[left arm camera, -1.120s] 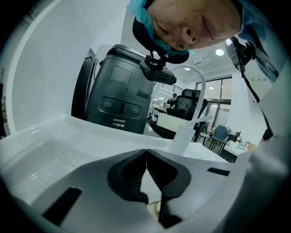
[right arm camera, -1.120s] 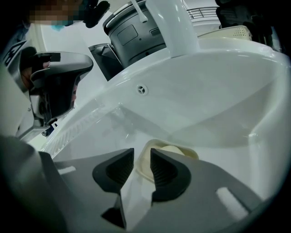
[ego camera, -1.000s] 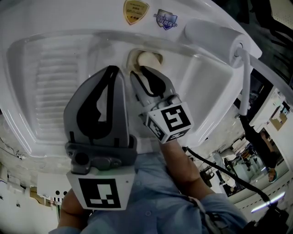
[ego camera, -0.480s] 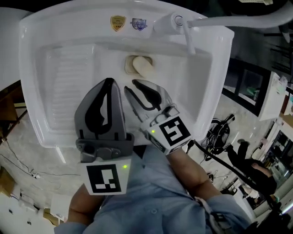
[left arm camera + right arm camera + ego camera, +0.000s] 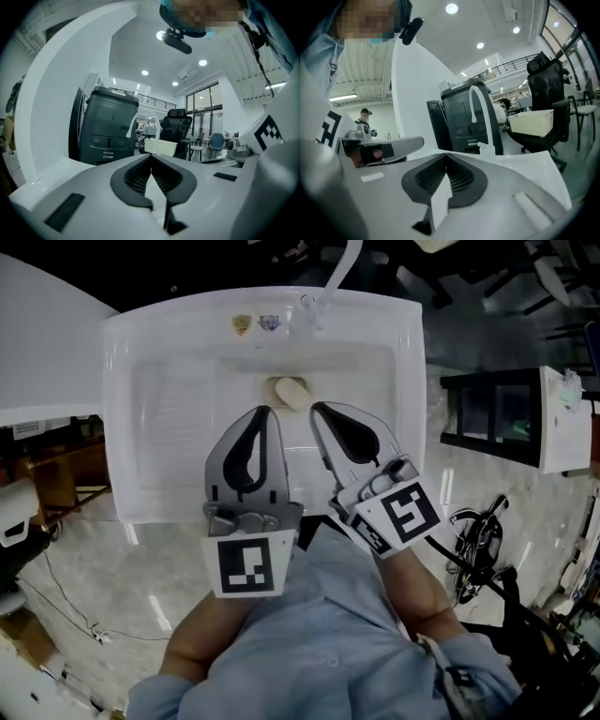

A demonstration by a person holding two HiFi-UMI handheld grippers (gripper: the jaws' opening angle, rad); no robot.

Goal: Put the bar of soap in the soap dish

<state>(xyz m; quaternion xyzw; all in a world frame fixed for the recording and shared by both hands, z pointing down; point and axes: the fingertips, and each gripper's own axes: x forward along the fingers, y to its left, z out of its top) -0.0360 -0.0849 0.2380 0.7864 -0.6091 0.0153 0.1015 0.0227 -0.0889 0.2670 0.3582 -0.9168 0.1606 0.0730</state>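
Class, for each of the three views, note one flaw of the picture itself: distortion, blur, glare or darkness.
Head view: white sink glares against dim surroundings; soap small, soft. Left gripper view: fisheye bending, black corners, ceiling lamps flare. Right gripper view: same fisheye and dark rim.

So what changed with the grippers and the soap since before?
The right gripper had its jaws open at the soap dish. It pulled up and back from the sink and shut on nothing. The left gripper lifted away too, still shut and empty. The bar of soap stayed lying in the dish.
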